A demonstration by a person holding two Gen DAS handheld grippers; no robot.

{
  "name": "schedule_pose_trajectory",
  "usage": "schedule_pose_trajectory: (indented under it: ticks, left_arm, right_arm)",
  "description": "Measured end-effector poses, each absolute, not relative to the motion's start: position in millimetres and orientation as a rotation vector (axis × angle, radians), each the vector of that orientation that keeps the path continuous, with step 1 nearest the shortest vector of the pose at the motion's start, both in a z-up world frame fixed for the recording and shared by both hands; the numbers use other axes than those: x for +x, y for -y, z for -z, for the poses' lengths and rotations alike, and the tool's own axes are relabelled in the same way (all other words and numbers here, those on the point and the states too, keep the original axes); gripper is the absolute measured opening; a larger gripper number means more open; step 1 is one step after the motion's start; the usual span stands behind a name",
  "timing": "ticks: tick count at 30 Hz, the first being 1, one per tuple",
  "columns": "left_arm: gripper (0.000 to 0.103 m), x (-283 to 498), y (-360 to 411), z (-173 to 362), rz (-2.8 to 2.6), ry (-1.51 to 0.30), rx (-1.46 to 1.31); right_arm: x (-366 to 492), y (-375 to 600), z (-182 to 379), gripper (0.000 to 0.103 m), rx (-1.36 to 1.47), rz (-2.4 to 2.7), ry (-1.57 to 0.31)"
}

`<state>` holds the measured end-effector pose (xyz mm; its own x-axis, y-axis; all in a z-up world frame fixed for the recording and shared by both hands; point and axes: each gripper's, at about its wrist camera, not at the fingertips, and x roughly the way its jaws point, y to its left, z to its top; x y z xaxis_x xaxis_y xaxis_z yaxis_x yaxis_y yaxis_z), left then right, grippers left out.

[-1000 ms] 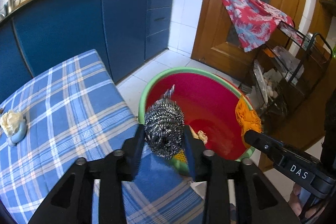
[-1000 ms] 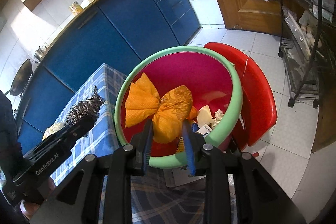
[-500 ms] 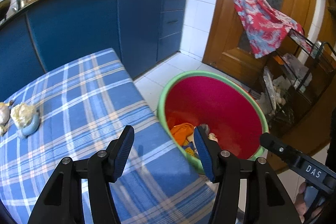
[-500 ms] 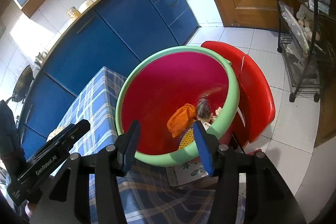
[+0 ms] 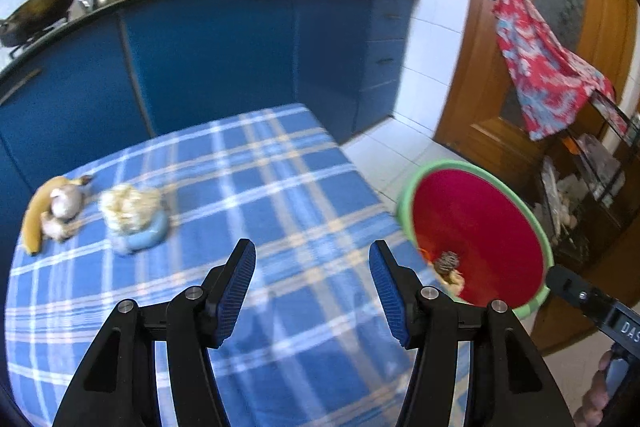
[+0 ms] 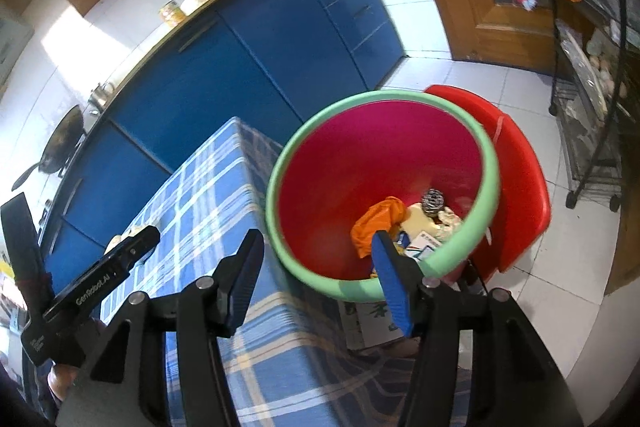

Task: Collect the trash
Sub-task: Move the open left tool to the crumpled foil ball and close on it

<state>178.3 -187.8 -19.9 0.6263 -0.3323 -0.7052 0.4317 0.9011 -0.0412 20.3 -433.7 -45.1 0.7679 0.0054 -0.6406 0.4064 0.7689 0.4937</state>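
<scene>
I have both tools tilted downward: the left gripper (image 5: 312,287) hangs over the blue checked table (image 5: 248,187), the right gripper (image 6: 316,275) over the table's corner beside the bin (image 6: 486,163). Each pair of fingers has just been opening and now stands released with nothing between them. The steel wool scourer (image 6: 434,201) and the orange bag (image 6: 378,223) lie at the bottom of the red, green-rimmed bin among paper scraps. Only my left view shows what is left on the table: a banana peel (image 5: 34,215) with some pale scraps on it, and a crumpled white wad (image 5: 128,205) on a small blue dish (image 5: 150,233), both near the far left edge. Only my right view shows the red chair (image 6: 524,187) behind the bin. Blue cabinets (image 5: 208,55) stand beyond the table, and a wire rack (image 6: 592,75) stands on the tiled floor to the right.
</scene>
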Motion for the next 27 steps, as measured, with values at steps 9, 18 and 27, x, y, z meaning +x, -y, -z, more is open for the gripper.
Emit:
schedule_pose_trajectory:
  ticks: [9,18,27]
  left_arm:
    - [0.061,208.7,122.7,13.2,0.305,-0.759,0.100]
    - [0.061,244.6,77.0,24.9,0.215,-0.791,0.057]
    - [0.067,301.1,56.2,54.3,0.182,-0.880,0.014]
  right_arm:
    - [48.7,395.6,30.1,0.065,0.608,0.178,-0.676]
    - [87.2,357.8,23.1,0.070,0.559,0.130,-0.699]
    - [114.8,343.3,30.7,0.072,0.514,0.128,-0.724]
